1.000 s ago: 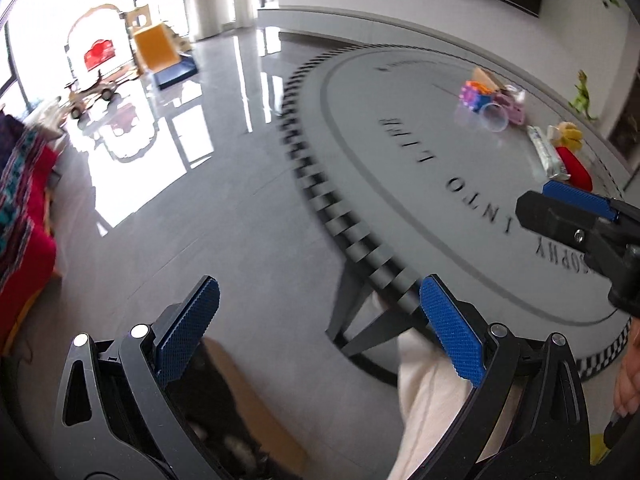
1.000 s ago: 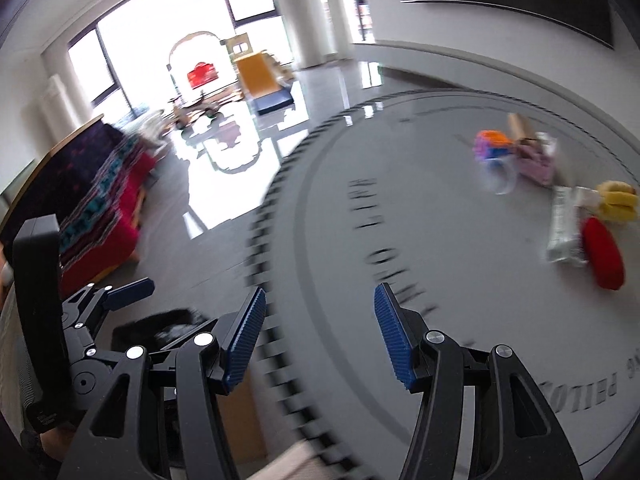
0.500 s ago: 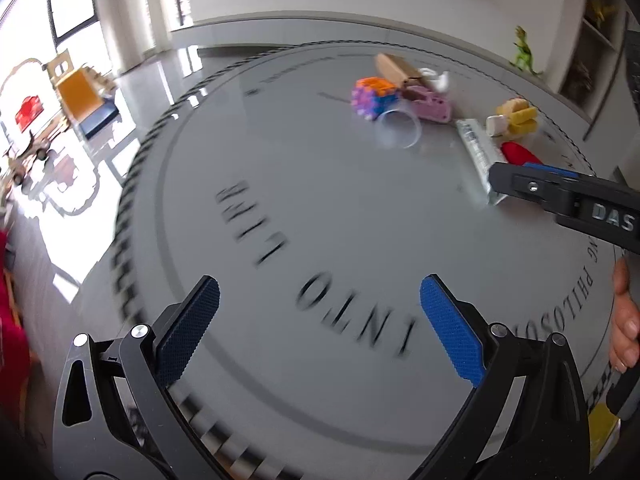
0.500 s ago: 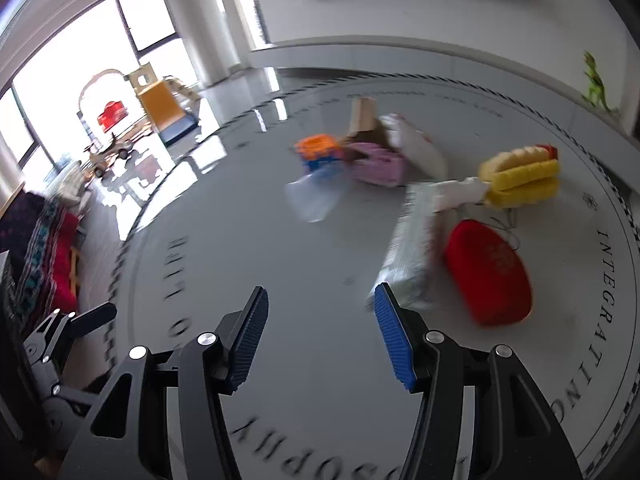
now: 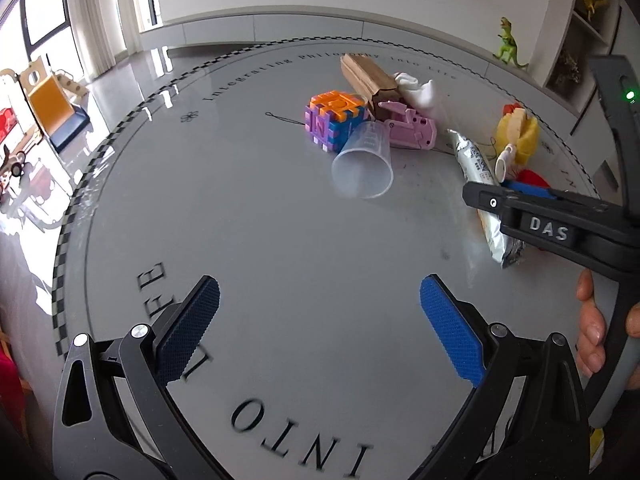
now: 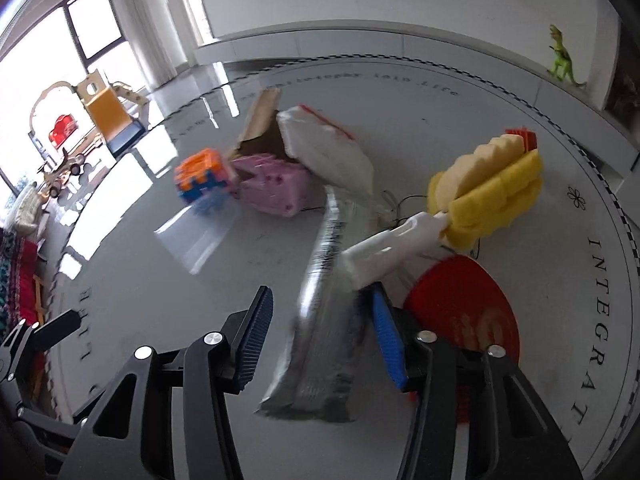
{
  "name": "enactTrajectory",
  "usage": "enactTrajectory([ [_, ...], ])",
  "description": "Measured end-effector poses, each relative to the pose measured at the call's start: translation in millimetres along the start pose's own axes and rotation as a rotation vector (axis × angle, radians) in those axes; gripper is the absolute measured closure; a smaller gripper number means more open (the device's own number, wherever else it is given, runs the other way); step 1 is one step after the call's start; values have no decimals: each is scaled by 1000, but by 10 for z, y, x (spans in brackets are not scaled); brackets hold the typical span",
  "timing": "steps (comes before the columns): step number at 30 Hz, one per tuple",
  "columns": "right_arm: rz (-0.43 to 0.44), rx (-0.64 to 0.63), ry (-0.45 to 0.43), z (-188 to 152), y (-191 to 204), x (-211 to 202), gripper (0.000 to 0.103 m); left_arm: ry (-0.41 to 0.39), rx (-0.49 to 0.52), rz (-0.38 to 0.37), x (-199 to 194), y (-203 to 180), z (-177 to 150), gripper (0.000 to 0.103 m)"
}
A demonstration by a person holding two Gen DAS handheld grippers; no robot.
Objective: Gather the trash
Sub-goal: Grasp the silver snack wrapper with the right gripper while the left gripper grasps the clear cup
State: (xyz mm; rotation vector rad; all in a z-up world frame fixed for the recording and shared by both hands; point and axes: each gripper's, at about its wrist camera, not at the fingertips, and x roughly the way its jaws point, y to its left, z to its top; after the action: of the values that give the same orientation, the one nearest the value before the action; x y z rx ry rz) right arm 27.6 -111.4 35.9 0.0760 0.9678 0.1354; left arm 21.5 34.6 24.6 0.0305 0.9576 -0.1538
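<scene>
Your right gripper (image 6: 320,336) straddles the crinkled silver foil wrapper (image 6: 320,344) lying on the round grey table (image 6: 400,440) — its jaws have just been closing, yet the left pad still stands clear of the foil. Centre over the wrapper's middle and squeeze until both pads bite, avoiding the white-handled yellow sponge brush (image 6: 472,200) lying across it. Your left gripper (image 5: 316,332) hangs wide, empty.

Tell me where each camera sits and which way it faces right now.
Left wrist: on the left tool, angled down across the round table; its open fingers, the right tool and a hand show.
Right wrist: on the right tool, angled down at the silver wrapper between its fingers.
Shared: wrapper, clear cup, puzzle cube.
</scene>
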Motion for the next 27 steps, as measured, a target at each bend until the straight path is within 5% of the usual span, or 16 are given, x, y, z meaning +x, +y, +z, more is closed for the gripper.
enactTrajectory([
  [6,4,5,-18,-4,0,5,70,4,-40,-53,152,0,201,6],
  [14,105,70,-34,-115,-207,-153,71,-24,-39,-24,481,-105,520,7],
  [16,107,61,-36,-117,-232,-160,71,-22,-42,-38,536,-131,552,21],
  [17,107,58,-37,-121,-240,-162,71,-17,-39,-50,576,-151,571,40],
  [19,114,61,-36,-124,-259,-169,71,-24,-23,-32,594,-191,580,54],
  [27,135,49,-56,-175,-191,-359,71,-40,-17,-52,319,-189,359,57],
])
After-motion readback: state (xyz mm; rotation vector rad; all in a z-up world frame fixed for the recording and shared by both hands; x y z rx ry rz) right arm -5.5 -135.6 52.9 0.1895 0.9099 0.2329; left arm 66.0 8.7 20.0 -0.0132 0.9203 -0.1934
